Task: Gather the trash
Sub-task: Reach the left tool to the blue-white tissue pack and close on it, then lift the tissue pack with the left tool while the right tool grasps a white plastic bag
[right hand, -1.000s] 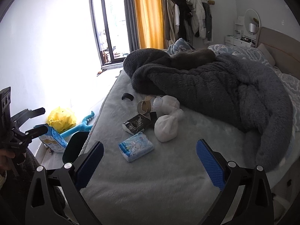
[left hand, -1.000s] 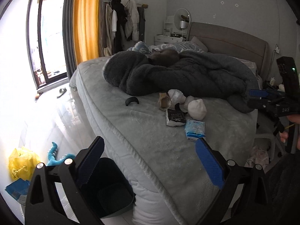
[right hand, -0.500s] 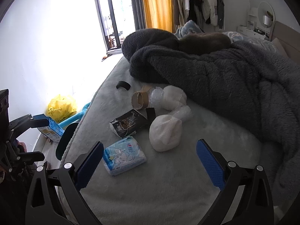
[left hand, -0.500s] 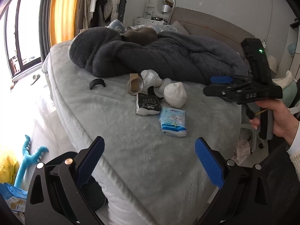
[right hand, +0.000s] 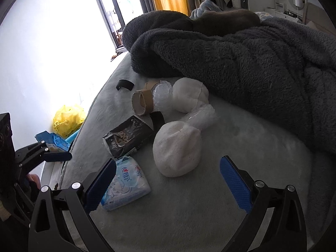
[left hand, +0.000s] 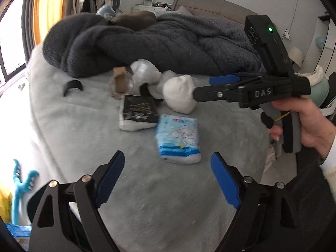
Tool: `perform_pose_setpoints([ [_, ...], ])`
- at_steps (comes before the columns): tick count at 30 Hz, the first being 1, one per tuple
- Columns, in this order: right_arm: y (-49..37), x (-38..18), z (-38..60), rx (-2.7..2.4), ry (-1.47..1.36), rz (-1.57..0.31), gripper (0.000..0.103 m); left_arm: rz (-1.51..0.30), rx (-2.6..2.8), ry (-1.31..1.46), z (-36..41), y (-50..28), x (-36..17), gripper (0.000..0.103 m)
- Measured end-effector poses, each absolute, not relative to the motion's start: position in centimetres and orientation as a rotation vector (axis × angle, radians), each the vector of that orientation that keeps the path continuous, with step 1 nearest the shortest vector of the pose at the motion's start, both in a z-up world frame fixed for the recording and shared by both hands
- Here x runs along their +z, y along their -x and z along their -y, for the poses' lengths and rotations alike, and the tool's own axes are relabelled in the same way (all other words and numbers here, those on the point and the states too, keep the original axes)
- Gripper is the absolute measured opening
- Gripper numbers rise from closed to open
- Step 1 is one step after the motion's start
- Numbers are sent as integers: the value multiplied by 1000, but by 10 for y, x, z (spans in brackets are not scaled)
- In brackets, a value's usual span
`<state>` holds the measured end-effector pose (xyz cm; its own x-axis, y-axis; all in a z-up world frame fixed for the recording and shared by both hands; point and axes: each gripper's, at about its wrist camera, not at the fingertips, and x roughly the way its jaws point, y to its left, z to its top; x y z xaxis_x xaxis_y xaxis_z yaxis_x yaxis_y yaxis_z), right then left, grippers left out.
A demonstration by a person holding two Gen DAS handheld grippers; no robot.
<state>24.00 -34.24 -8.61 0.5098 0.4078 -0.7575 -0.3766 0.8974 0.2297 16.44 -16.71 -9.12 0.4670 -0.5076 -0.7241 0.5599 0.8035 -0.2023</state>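
Trash lies on the grey bed [left hand: 147,199]: a blue-white tissue pack [left hand: 178,139] [right hand: 126,185], a black wrapper [left hand: 138,112] [right hand: 126,138], a white ball [left hand: 180,95] [right hand: 176,149], a cardboard tape roll [left hand: 119,82] [right hand: 142,101], crumpled clear plastic [left hand: 145,71] [right hand: 162,95] and a black curved strip [left hand: 72,85] [right hand: 125,84]. My left gripper [left hand: 168,180] is open and empty, just short of the tissue pack. My right gripper [right hand: 168,182] is open, with the white ball just ahead between its fingers; it shows from the side in the left wrist view [left hand: 224,86].
A dark grey blanket [left hand: 168,42] [right hand: 241,63] is heaped behind the trash. A yellow bag [right hand: 67,119], a blue packet [right hand: 52,140] and a blue toy [left hand: 23,182] lie on the floor left of the bed. The bed edge runs along the left.
Both grippers have moved forward over the bed toward the trash. The right gripper has closed in on the white ball; the left now faces the tissue pack. Both stay open.
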Motion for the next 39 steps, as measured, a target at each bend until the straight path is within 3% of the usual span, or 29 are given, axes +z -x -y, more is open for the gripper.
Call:
perform_pose_setpoints([
  [8, -254, -98, 349, 504, -88, -943, 100, -924, -689, -73, 191, -175, -108, 85],
  [14, -262, -107, 349, 524, -143, -963, 99, -960, -674, -87, 203, -187, -121, 71],
  [19, -266, -116, 341, 513, -129, -985, 78, -976, -641, -101, 205, -196, -127, 54],
  [23, -268, -115, 338, 498, -136, -970, 71, -965, -641, -96, 200, -196, -123, 52],
  [25, -271, -116, 338, 474, -126, -982, 59, -953, -650, -94, 197, -193, -118, 52],
  [28, -271, -116, 339, 456, -110, -997, 49, -937, -659, -80, 193, -190, -110, 51],
  [39, -261, -79, 329, 427, -59, -937, 47, -845, -599, -34, 161, -180, -76, 51],
])
